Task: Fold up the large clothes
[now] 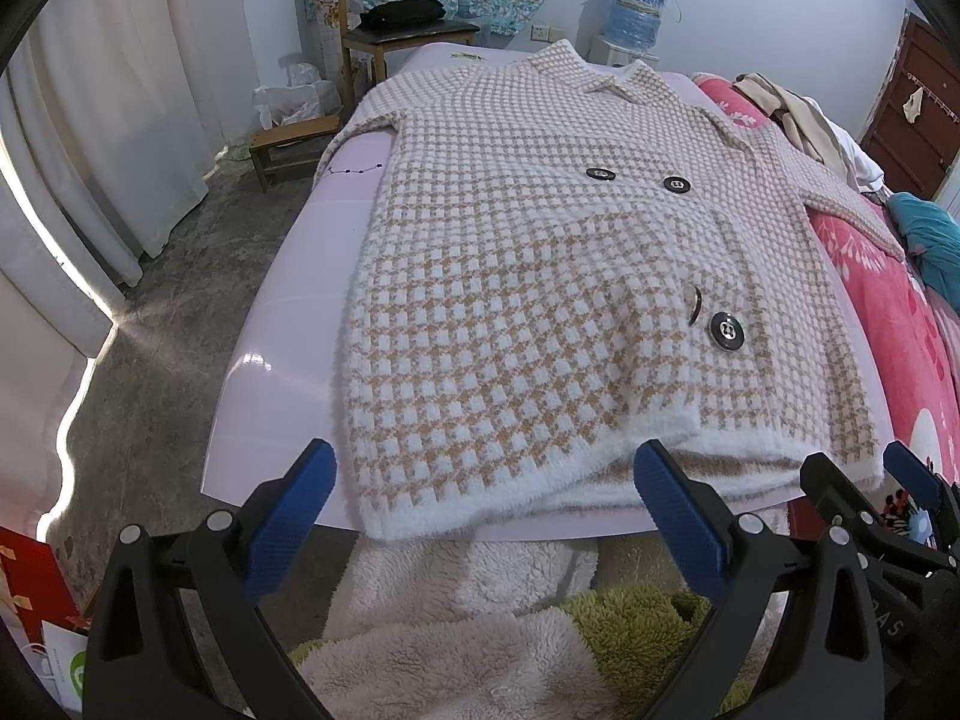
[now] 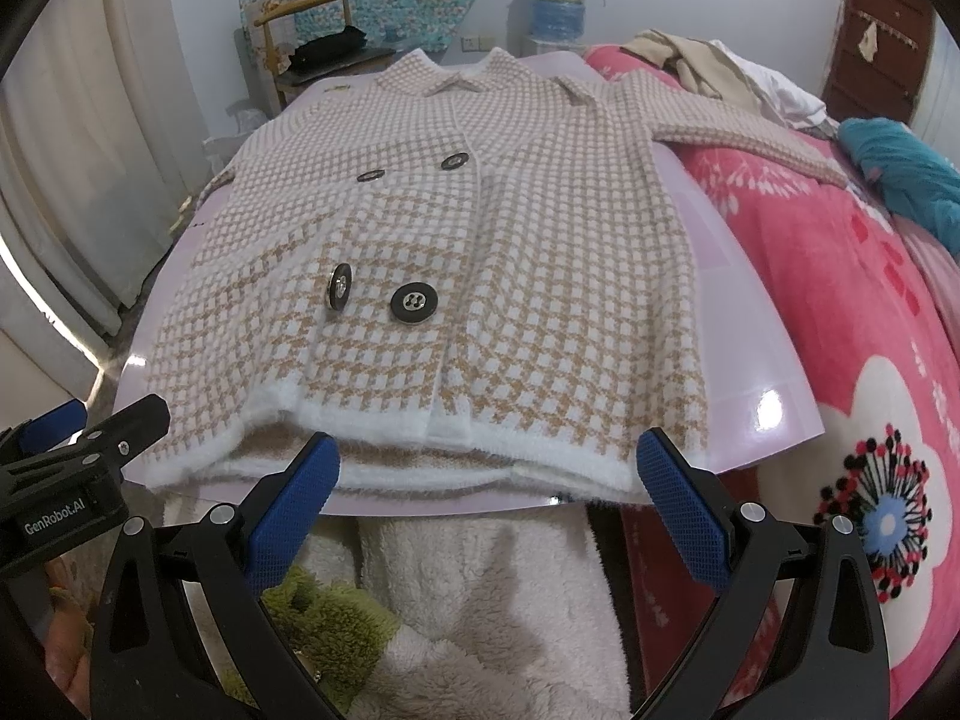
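A beige-and-white houndstooth knit coat point(image 1: 540, 276) point(image 2: 468, 276) with large black buttons point(image 1: 727, 331) point(image 2: 414, 302) lies flat, front up, on a glossy lilac board point(image 1: 300, 324) point(image 2: 756, 324), collar at the far end. Its fuzzy white hem point(image 1: 480, 504) point(image 2: 420, 462) hangs at the board's near edge. My left gripper point(image 1: 486, 504) is open, its blue pads just short of the hem with nothing between them. My right gripper point(image 2: 489, 480) is open too, level with the hem's right half. Each gripper shows at the edge of the other's view.
The board rests on a bed with a pink flowered blanket point(image 2: 852, 324); loose clothes point(image 2: 720, 72) and a teal cloth point(image 2: 906, 174) lie at its far right. A fleecy white garment point(image 2: 468, 612) is below the grippers. A wooden chair point(image 1: 396, 30), stool point(image 1: 288, 147) and curtains point(image 1: 90, 138) stand left.
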